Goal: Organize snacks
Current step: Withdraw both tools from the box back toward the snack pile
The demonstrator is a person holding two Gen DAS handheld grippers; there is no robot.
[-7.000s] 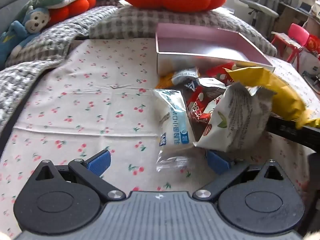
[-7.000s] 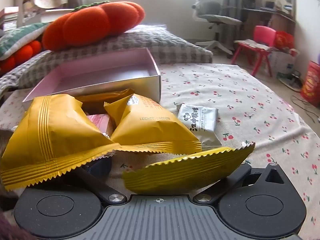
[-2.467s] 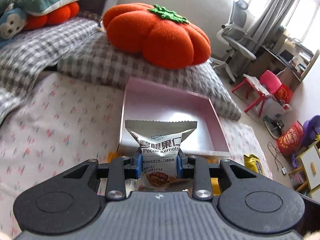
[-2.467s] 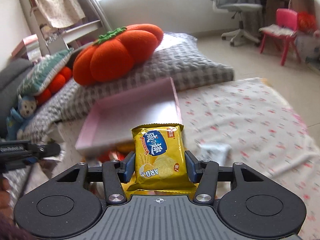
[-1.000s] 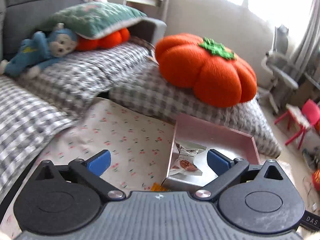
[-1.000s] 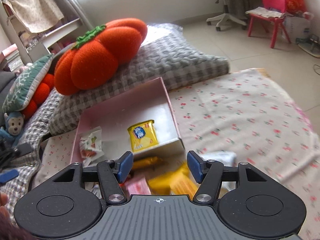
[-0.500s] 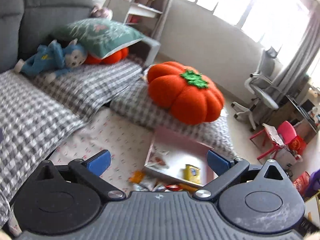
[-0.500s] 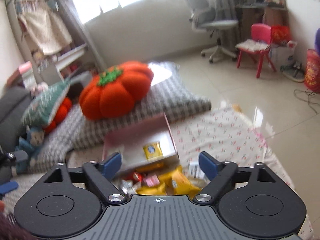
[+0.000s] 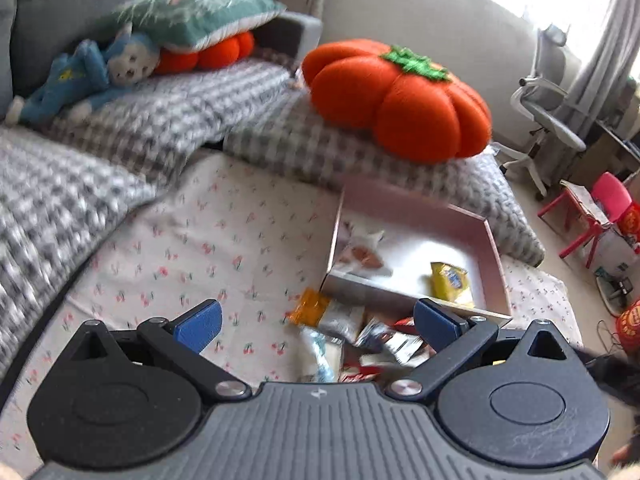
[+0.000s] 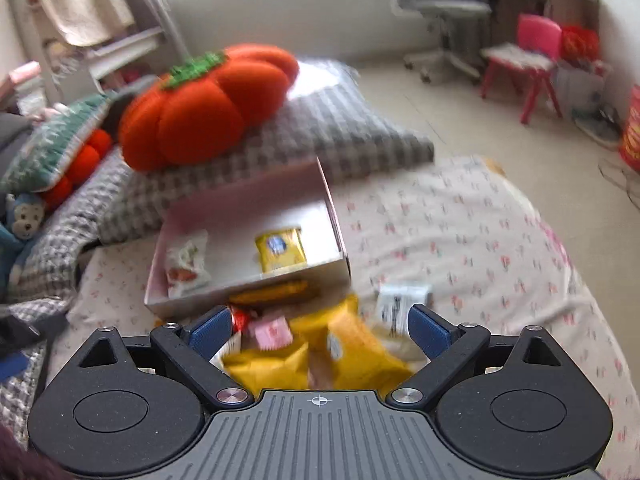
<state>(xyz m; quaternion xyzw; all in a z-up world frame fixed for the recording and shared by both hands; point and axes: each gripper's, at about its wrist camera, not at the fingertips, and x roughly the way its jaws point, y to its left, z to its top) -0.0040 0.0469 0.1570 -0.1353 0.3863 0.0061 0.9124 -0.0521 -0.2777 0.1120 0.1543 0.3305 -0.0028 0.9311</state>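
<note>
Cloth [image 9: 224, 240], white with small cherry print, spread flat; grey checked cushions [image 9: 152, 120] along its far and left edges. Orange pumpkin pillow [image 9: 400, 100] sits on the far cushion. Blue monkey toy [image 9: 80, 76] lies on the left cushion, under a green pillow [image 9: 192, 12]. Beyond the cloth: pale floor, office chair [image 9: 548, 112], red child's chair [image 10: 528, 56]. Both views are motion-blurred.

Box [image 10: 192, 296], pink, open top, rests on the cloth just before the far cushion. Inside: a pale packet [image 10: 186, 260] with red print at its left end, a yellow packet [image 10: 280, 248] near the middle-right, the two apart. Left view shows the same pair, pale packet [image 9: 360, 248] and yellow packet [image 9: 450, 280], in the box [image 9: 492, 248].

Snack pile [image 10: 312, 348] lies on the cloth against the box's near wall: yellow bags, a pink packet, red and silver wrappers, an orange one at the left. A white packet [image 10: 402, 300] lies just right of the pile.

Left gripper [image 9: 318, 316]: blue pads spread wide, nothing between them, held above the pile's [image 9: 352, 340] left side. Right gripper [image 10: 318, 328]: pads spread wide, empty, above the yellow bags.
</note>
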